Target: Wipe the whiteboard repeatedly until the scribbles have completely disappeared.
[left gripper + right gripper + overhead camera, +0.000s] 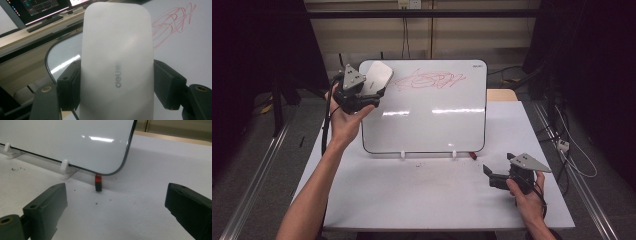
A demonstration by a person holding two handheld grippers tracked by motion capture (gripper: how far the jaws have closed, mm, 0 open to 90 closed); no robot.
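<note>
High view: my left hand-held gripper (362, 92) clamps the white eraser (378, 76) at the whiteboard's (432, 125) ten o'clock corner, red scribble (432, 80) toward three o'clock; press flat, sweep across.

Left gripper view: jaws squeeze the eraser's (116, 62) sides.

Right gripper view: my right hand-held gripper (116, 207) idles, jaws apart.

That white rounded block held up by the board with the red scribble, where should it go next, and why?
Probably a short sweep sideways onto the red scribble. The left gripper is shut on the white rounded plastic eraser, which sits at the upper left corner of the glossy propped-up whiteboard, just beside the marks, and they are not yet wiped. The right gripper rests open on the table.
</note>
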